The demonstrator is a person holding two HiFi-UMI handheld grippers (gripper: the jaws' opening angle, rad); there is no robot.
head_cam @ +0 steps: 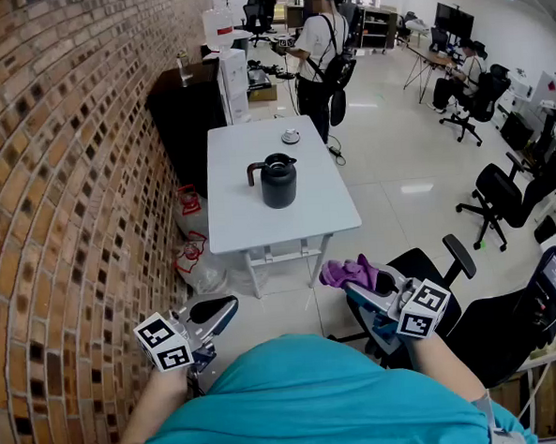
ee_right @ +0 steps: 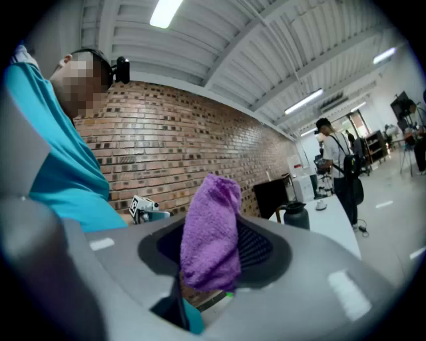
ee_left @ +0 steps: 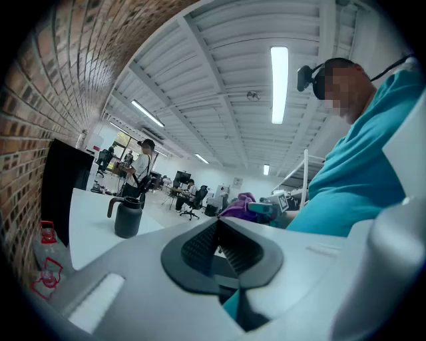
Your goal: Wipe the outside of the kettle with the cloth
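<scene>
Wearer: teal shirt (head_cam: 308,402) at 6 o'clock of the head view (all hours here are read on that view, 12 at the top).
Left gripper (head_cam: 222,307): at 7 o'clock, held level, jaws pressed together with nothing between them.
Right gripper (head_cam: 357,291): at 5 o'clock, level, jaws clamped on the purple cloth (head_cam: 350,272), which bunches up out of the pads.
Office chair (head_cam: 442,286): black, just behind the right gripper, toward 4 o'clock.
Table (head_cam: 250,223): white, mid-frame, running toward 12 o'clock, well apart from both grippers.
Kettle (head_cam: 278,180): dark, upright, lid on, at the table's middle, handle toward 9 o'clock, apart from the cloth.
Small white item (head_cam: 291,135): at the table's far end, 12 o'clock of the kettle, too small to name.
Brick wall (head_cam: 60,183): along the 9 o'clock side.
Person (head_cam: 316,50): white shirt, black bag, standing beyond the table at 12 o'clock.
</scene>
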